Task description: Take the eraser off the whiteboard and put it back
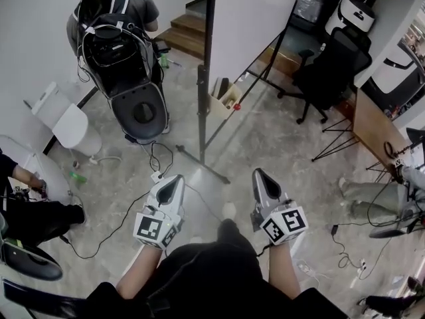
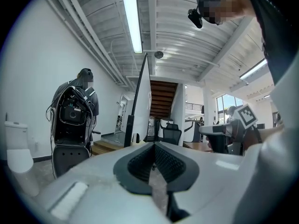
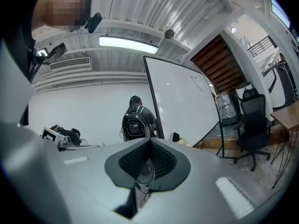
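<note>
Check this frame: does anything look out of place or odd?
A toilet stands on the open floor left of the whiteboard, odd for a workspace. Loose cables trail across the floor near the whiteboard. Nothing looks spilled or broken.

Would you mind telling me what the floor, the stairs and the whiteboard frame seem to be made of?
Floor: likely polished stone or tile, mottled grey with soft sheen. Stairs: apparently wood, warm brown matte treads. Whiteboard frame: probably painted metal, thin straight black tubing.
</note>
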Demonstrator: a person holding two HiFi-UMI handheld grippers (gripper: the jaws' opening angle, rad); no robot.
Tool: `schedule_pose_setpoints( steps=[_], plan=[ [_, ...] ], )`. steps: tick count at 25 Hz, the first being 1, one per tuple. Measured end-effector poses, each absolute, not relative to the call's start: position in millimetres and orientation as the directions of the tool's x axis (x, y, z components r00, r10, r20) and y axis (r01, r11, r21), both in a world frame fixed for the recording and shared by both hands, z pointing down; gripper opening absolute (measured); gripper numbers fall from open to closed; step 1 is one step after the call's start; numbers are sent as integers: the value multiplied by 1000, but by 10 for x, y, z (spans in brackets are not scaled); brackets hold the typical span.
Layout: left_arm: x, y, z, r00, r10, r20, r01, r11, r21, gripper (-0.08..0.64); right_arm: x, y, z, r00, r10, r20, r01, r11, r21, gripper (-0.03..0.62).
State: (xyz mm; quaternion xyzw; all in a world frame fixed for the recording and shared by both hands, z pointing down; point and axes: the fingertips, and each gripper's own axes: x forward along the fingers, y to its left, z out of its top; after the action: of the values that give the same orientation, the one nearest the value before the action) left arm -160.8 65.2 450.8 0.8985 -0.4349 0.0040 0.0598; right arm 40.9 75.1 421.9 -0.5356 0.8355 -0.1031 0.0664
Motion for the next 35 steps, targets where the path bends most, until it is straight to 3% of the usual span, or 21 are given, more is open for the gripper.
schedule_pose_setpoints(
  steps=[22, 35],
  plan=[
    [-267, -979, 4432, 500, -863, 64, -866, -497, 64, 5, 1187, -1331, 4459, -662, -749, 19, -724, 632, -277, 9],
    [-298, -1393, 4475, 423, -901, 95, -906, -419, 63, 5, 913, -2114, 4499, -756, -655, 16, -631, 721, -286, 9]
  ],
)
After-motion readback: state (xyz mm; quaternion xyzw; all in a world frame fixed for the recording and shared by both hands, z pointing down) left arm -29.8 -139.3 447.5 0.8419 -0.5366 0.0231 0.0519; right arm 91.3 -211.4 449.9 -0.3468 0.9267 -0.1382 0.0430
